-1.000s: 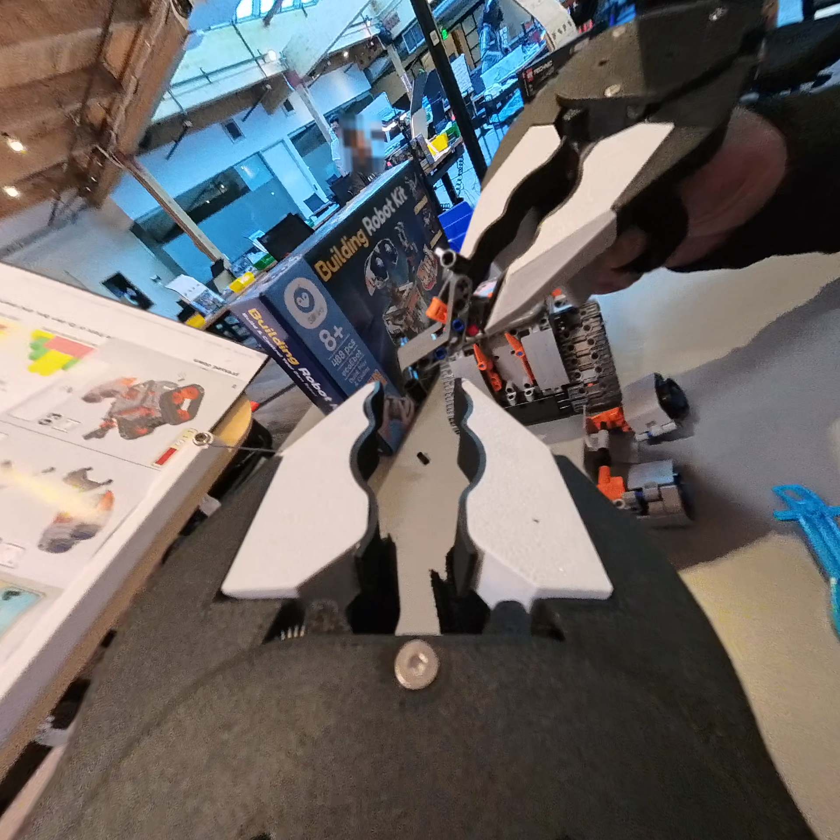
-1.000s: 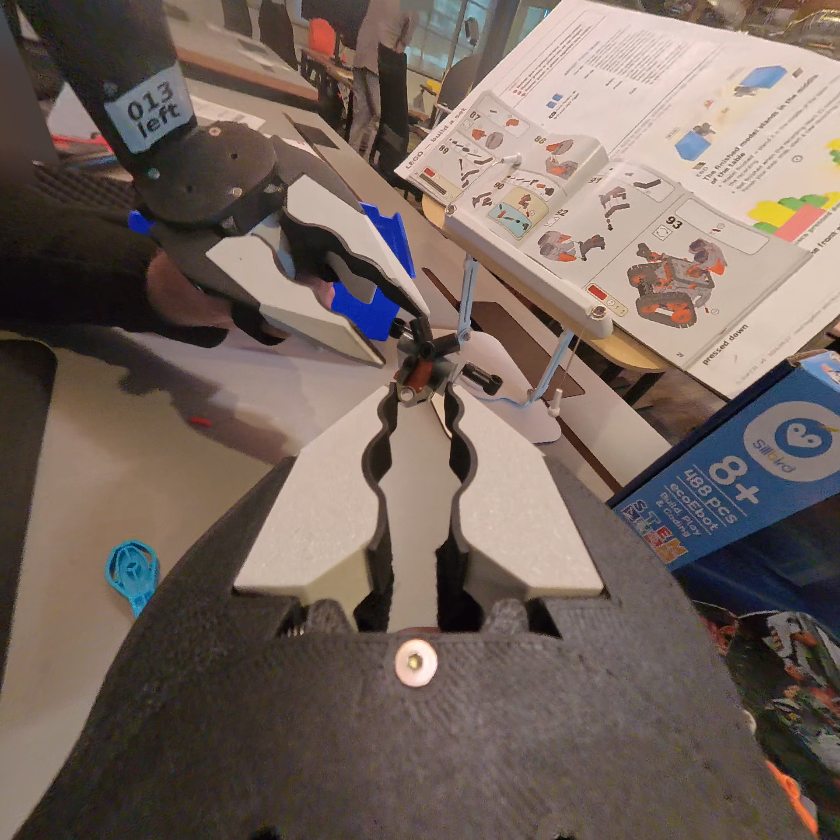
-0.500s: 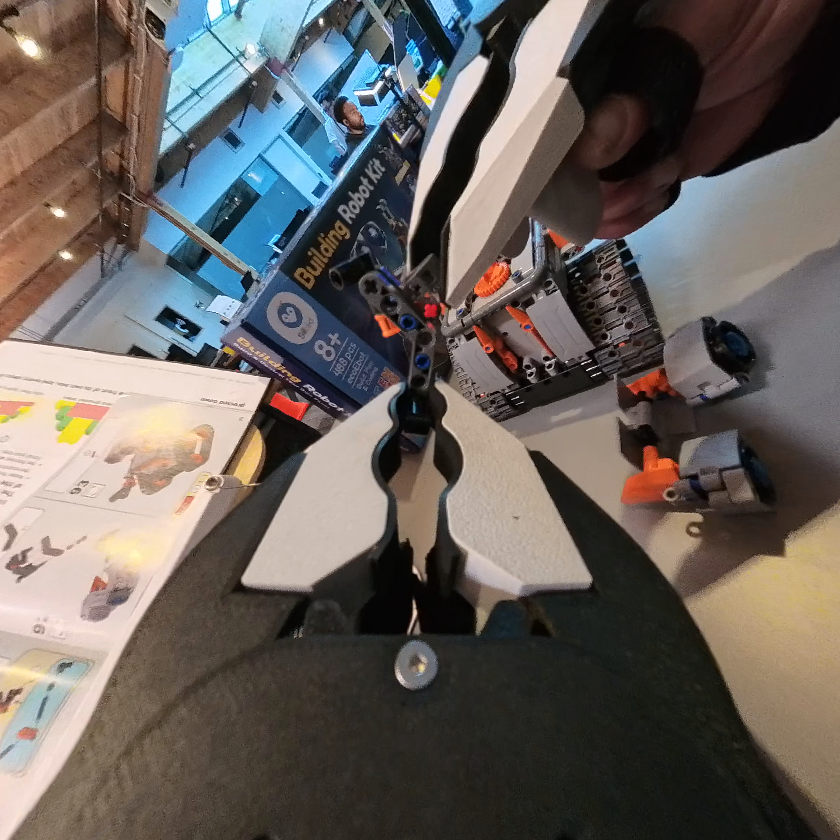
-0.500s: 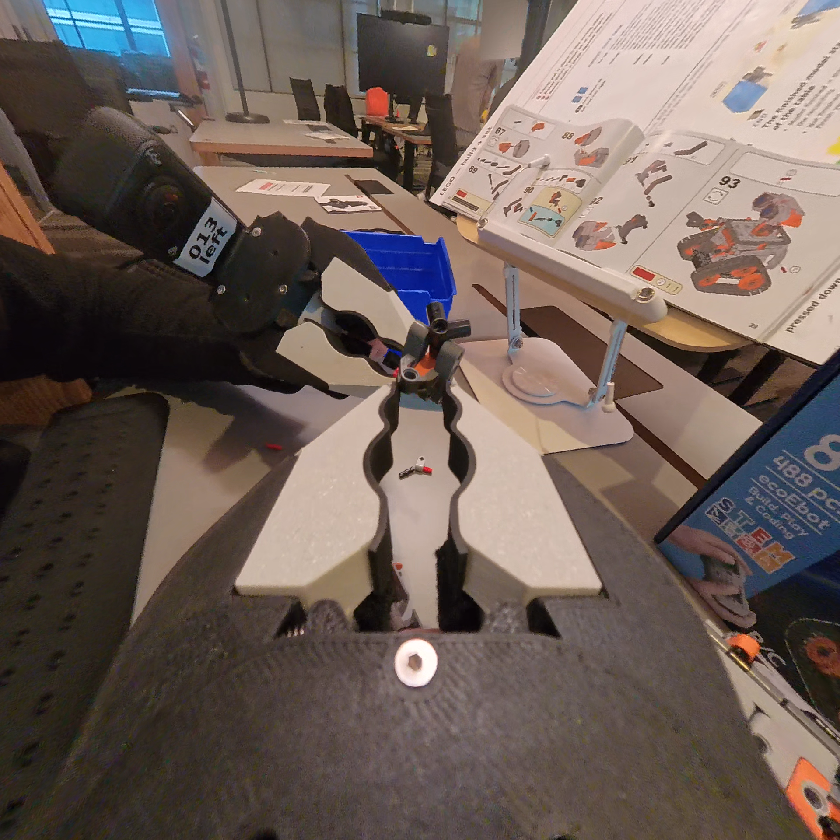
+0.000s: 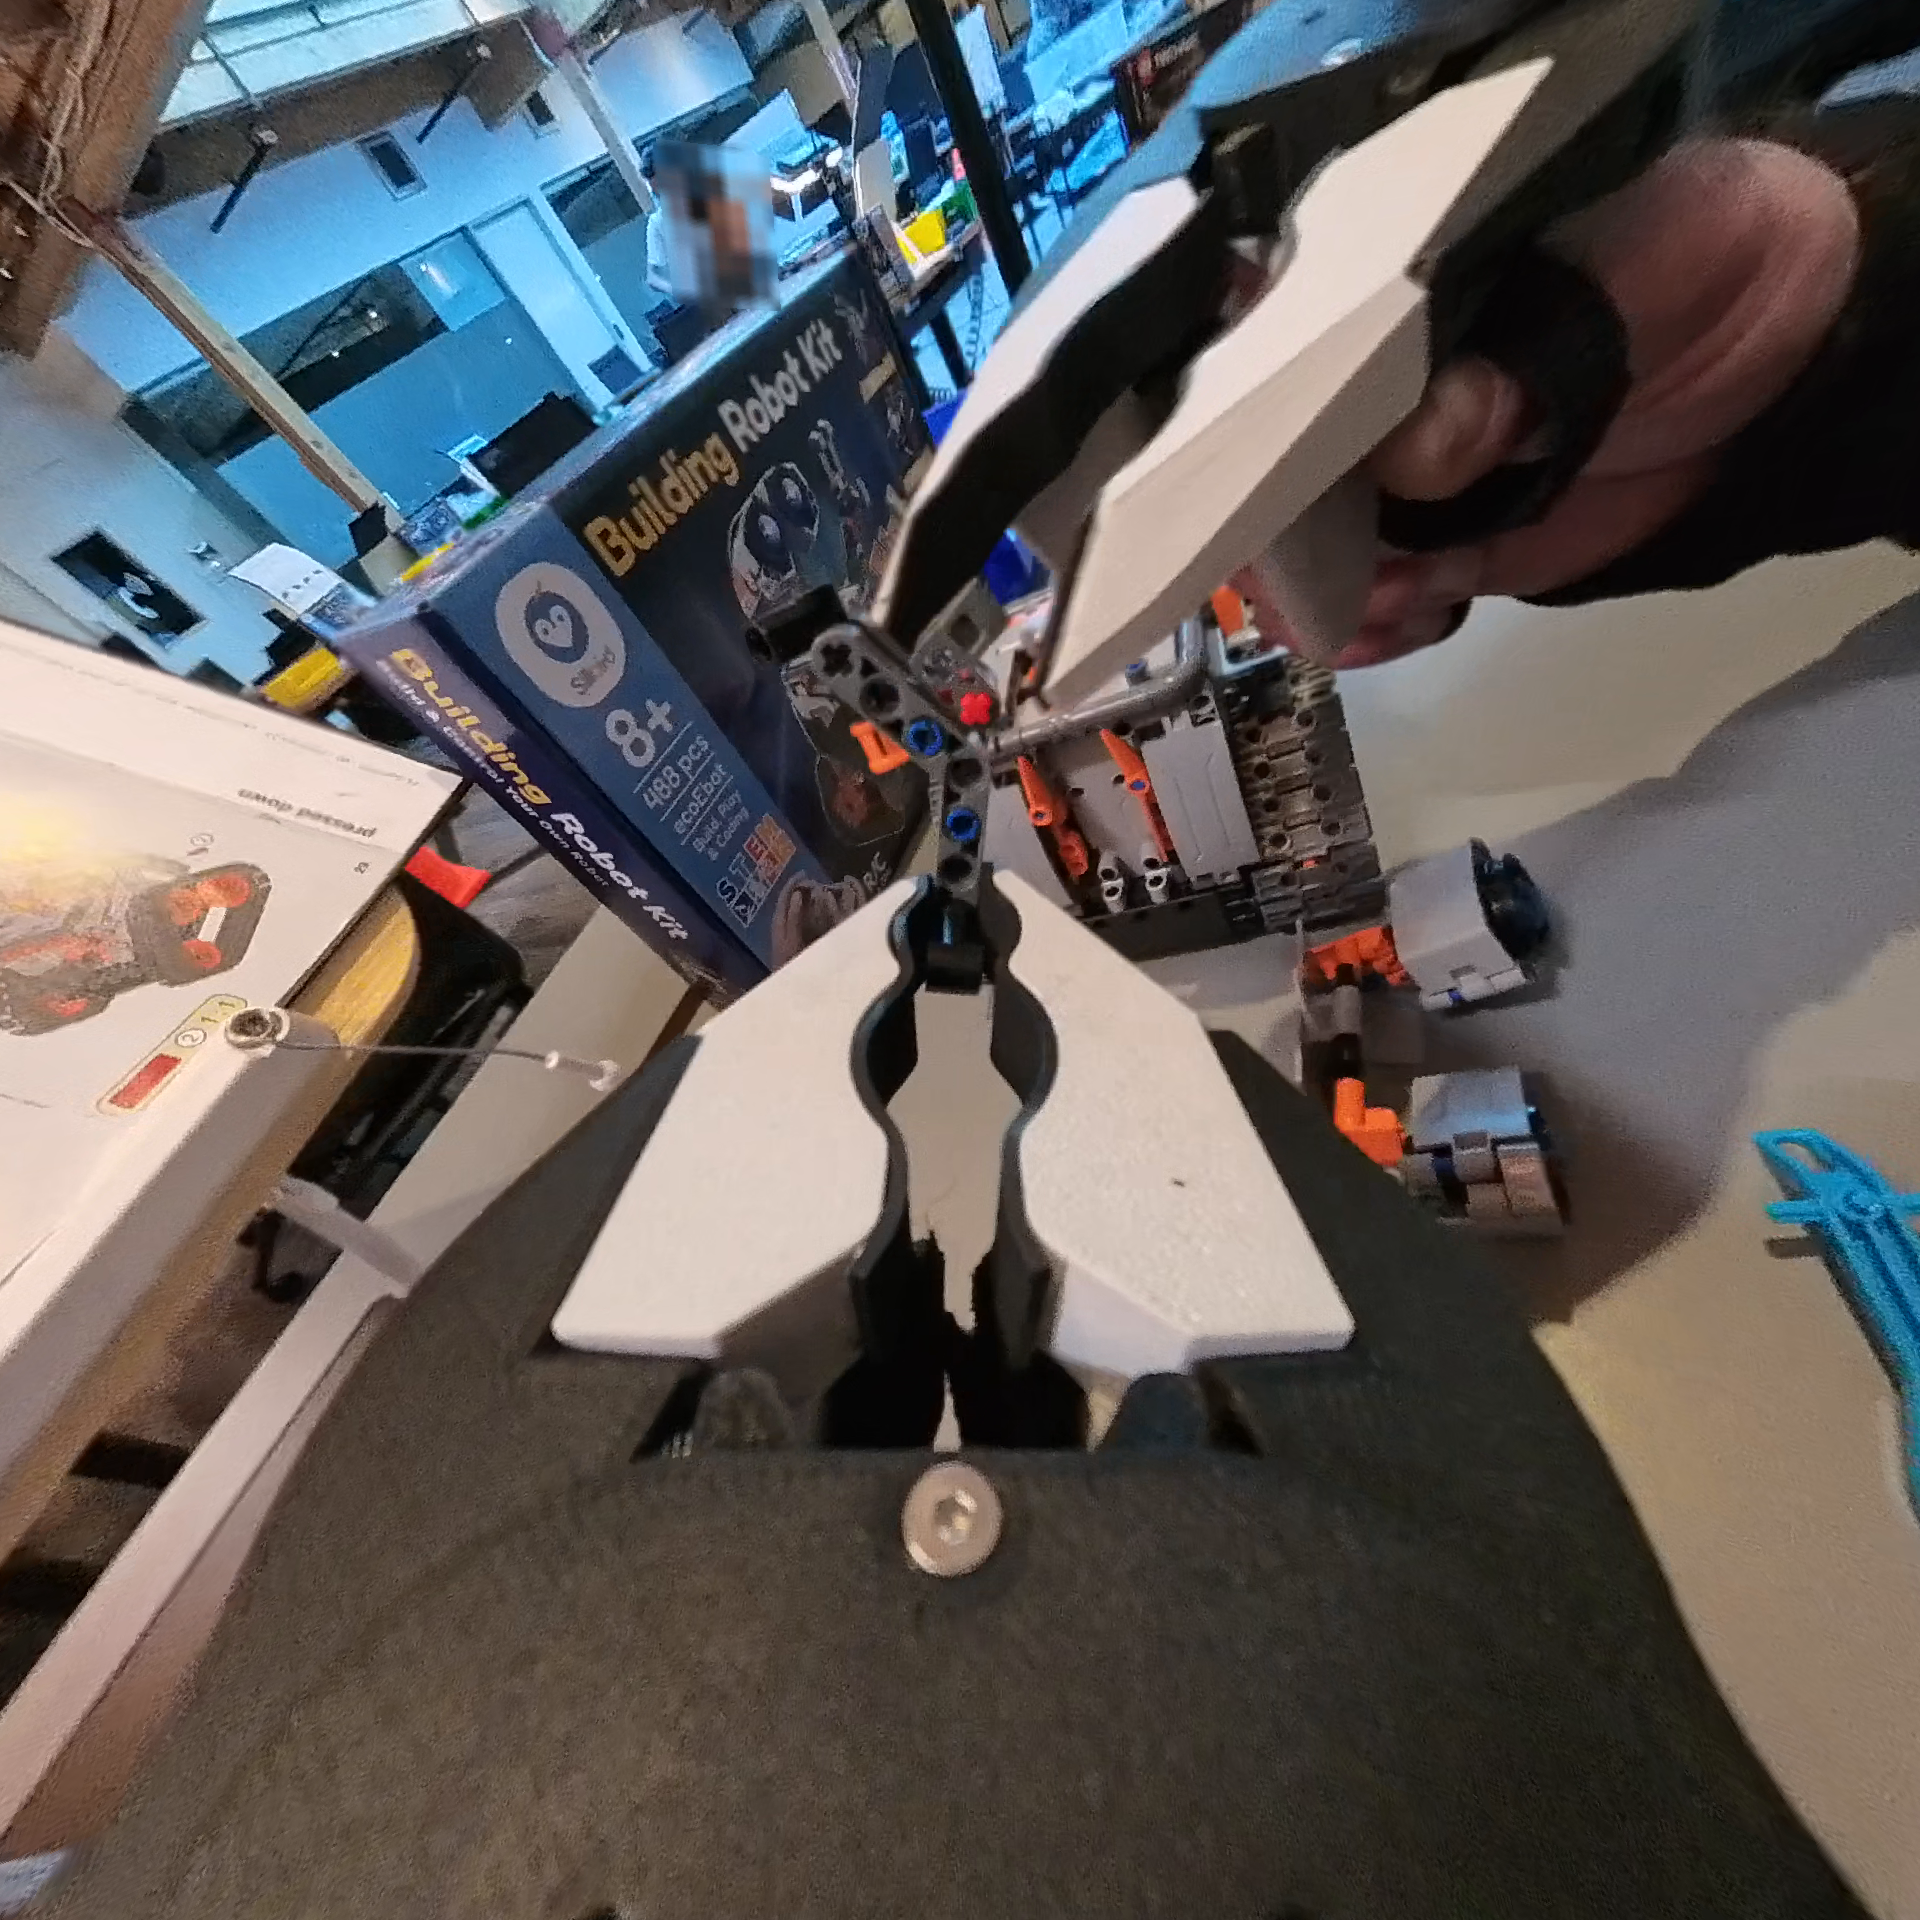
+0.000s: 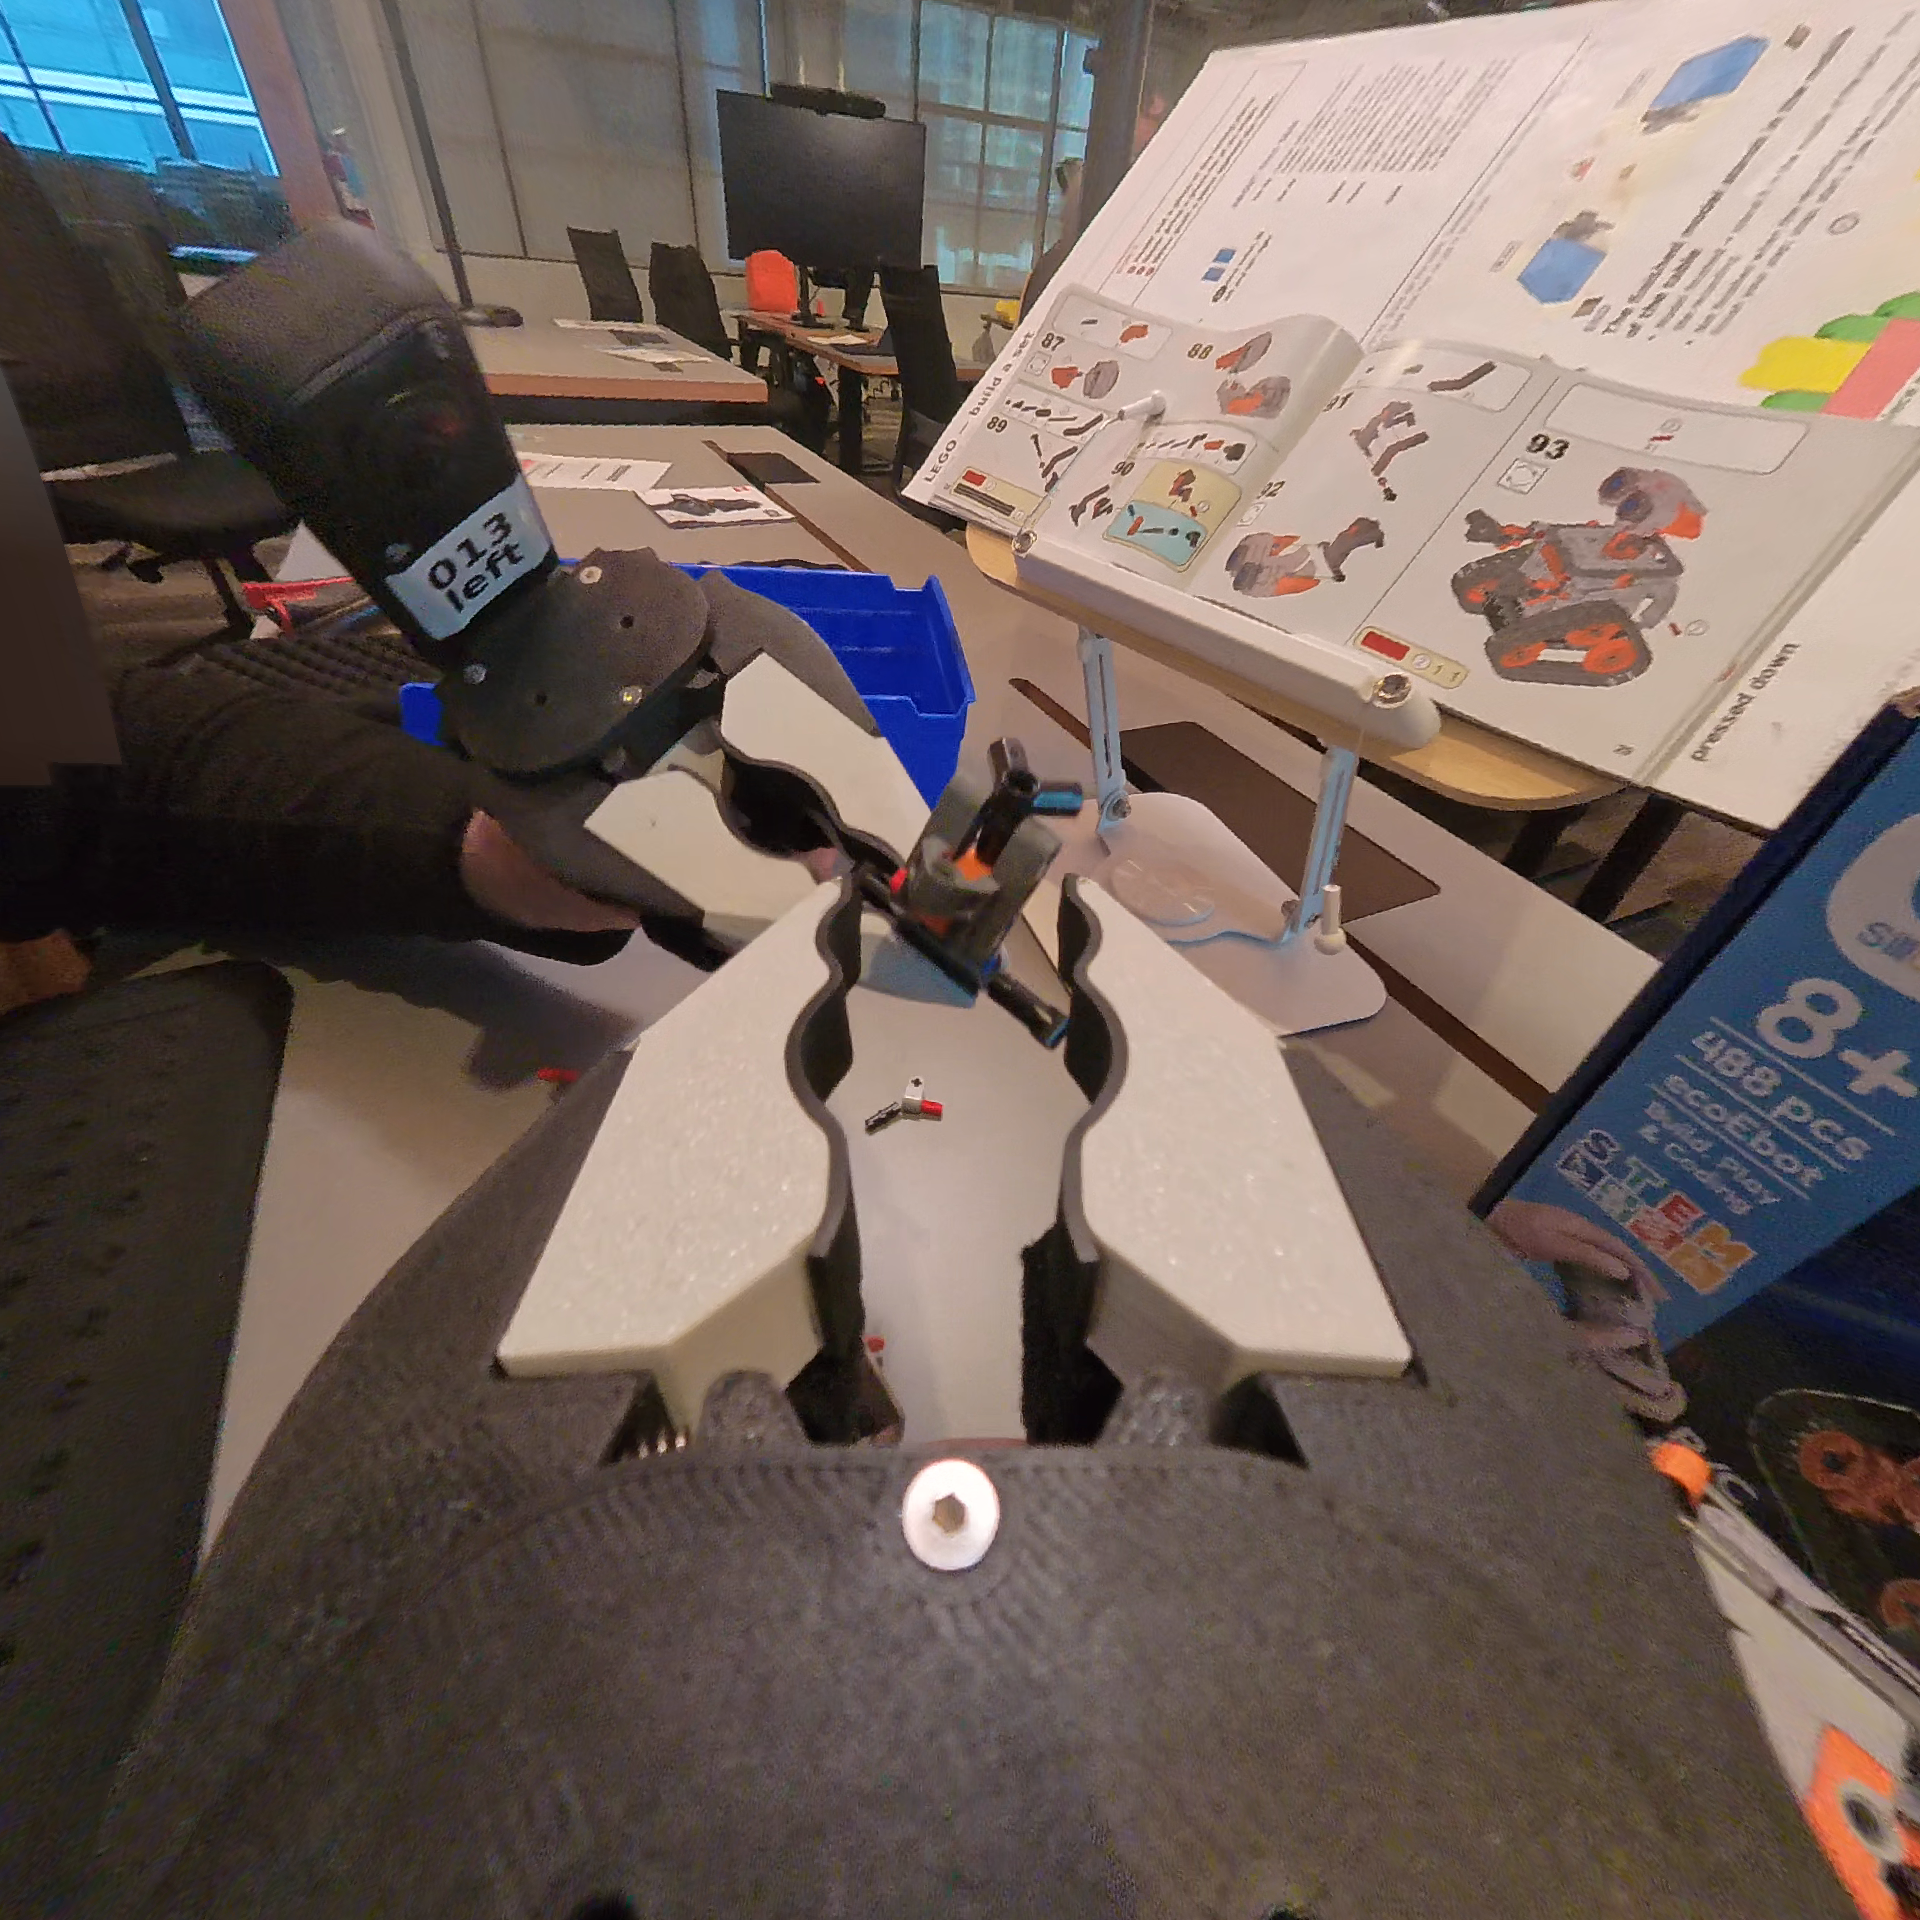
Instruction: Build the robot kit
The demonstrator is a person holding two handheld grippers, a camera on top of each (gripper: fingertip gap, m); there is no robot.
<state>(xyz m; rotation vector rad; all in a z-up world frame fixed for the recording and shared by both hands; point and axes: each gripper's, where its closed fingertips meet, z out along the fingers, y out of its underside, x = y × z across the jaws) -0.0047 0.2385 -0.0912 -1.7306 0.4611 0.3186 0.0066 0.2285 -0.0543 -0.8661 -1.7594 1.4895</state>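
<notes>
Left hand-held gripper (image 5: 954, 914): you are pinching the lower end of a grey beam assembly (image 5: 935, 758) between its fingertips; the fingers are drawn close together around it.

Right hand-held gripper (image 6: 956, 940): its fingers are standing spread apart. In the left wrist view its tips are sitting right at the upper end of the assembly, but the pictures are not showing whether they are touching it.

Grey beam assembly: it is hanging in the air above the counter (image 5: 1714, 790), upright in the left wrist view, carrying blue pins, a red pin and an orange piece.

Small loose piece (image 6: 906, 1112): a grey connector with a red tip is lying on the counter, seen between the right fingers.

Tracked model (image 5: 1195, 800): a grey and orange build is standing on the counter behind the assembly, with two smaller grey and orange parts (image 5: 1455, 1132) just beside it.

Blue box (image 5: 665, 707): it is standing upright next to the tracked model.

Instruction booklet (image 6: 1403, 499): it is lying open on a tilted stand (image 6: 1226, 894).

Blue bin (image 6: 873, 644): it is sitting behind your left gripper.

Turquoise tool (image 5: 1860, 1226): it is lying at the right edge of the left wrist view.
</notes>
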